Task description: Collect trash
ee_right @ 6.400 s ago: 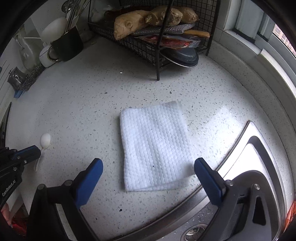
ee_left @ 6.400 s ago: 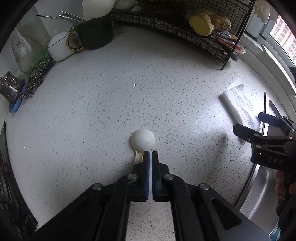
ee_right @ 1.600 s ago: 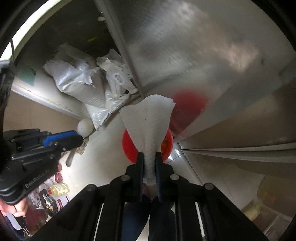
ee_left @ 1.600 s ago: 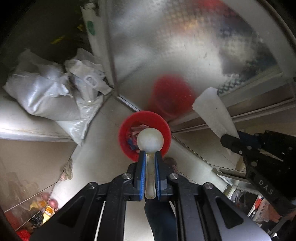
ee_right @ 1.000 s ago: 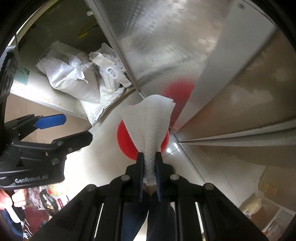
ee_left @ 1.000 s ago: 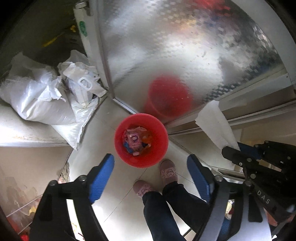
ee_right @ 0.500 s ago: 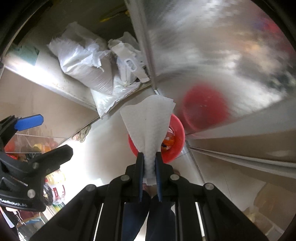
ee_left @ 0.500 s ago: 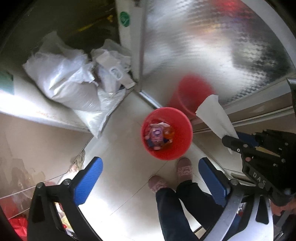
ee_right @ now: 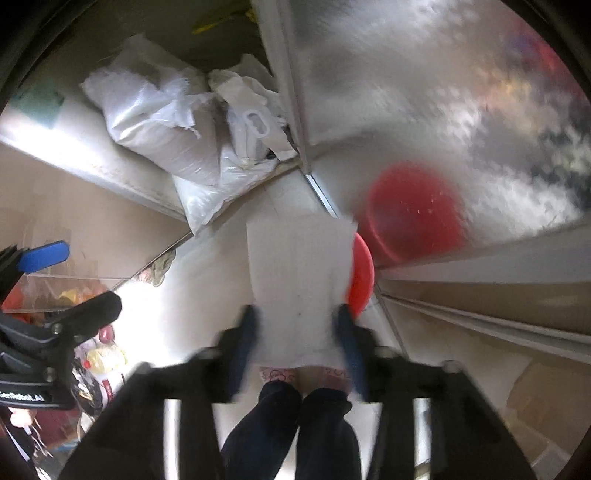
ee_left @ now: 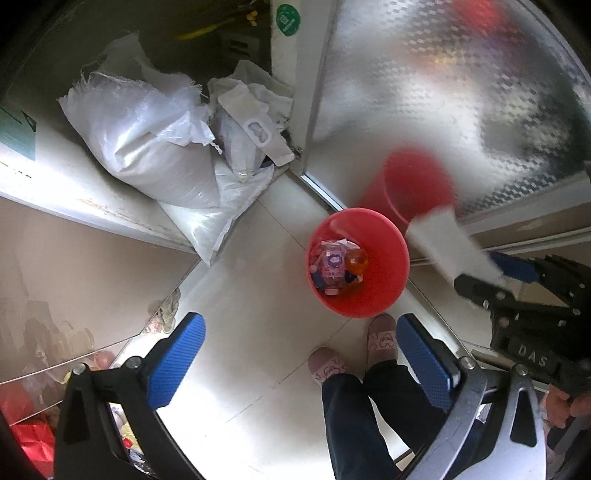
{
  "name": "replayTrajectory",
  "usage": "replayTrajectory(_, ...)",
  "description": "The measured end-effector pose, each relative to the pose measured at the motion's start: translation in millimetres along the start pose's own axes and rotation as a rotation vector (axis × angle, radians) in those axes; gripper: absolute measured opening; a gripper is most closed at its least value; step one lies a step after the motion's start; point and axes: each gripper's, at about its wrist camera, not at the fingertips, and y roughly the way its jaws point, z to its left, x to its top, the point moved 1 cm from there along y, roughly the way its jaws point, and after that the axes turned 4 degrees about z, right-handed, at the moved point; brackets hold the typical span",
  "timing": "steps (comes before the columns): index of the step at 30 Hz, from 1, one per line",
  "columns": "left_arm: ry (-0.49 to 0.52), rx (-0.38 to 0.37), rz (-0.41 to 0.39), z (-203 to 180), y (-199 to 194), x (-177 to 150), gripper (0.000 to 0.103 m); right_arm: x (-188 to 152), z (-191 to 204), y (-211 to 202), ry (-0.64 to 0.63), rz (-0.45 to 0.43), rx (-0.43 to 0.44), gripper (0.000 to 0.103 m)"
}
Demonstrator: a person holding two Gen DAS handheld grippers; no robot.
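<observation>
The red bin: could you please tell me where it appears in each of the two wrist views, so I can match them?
Left wrist view: the red bin sits right of centre on the pale floor, open top fully visible, trash inside.
Right wrist view: only the red bin's right edge shows near centre; the white paper towel covers the rest.
Shared landmark: the white sacks, upper left in both.

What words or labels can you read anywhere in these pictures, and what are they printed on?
"DAS": on the black body of the right gripper, seen in the left wrist view.
"GenRobot.AI": on the body of the left gripper, seen in the right wrist view; the first letters are cut off and blurred.
Green round sticker on the door frame: too small to read.
Wrapper in the red bin: print too blurred to read.
</observation>
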Motion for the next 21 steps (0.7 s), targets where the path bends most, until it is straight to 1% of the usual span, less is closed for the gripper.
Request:
replayTrajectory(1,-0.002,-0.001,0.001,0.9,0.5,0.9,0.102,0.7,0.1,1.6,0.004,0.007,0.004,0.053)
replayTrajectory(3,-0.004,0.001,-0.001,1.5,0.5,2.0,0.102,1.1,1.8,4.1,0.002,0.018,0.001,0.06)
replayTrajectory(4,-0.003,0.003,-0.001,1.8,0.2,2.1,0.102,0.8,2.8,4.1,-0.003,0.017,-0.001,0.061)
replayTrajectory(6,-0.004,0.008,-0.002,0.1,-1.0,1.0,0.102,-0.4,5.0,1.9,-0.015,0.008,-0.013,0.067)
replayTrajectory(12,-0.012,0.009,-0.009,-4.7,-14.7,-6.1,0.102,-5.0,7.4,-8.9,-0.026,0.005,-0.015,0.069)
replayTrajectory(15,-0.016,0.019,-0.019,-6.1,-29.4,-9.8,0.102,-6.8,6.8,-21.9,-0.017,-0.012,-0.021,0.069)
replayTrajectory(21,-0.052,0.026,-0.077,-4.9,-79.9,-17.1,0.102,-11.6,12.2,-63.8,-0.027,-0.054,-0.014,0.076)
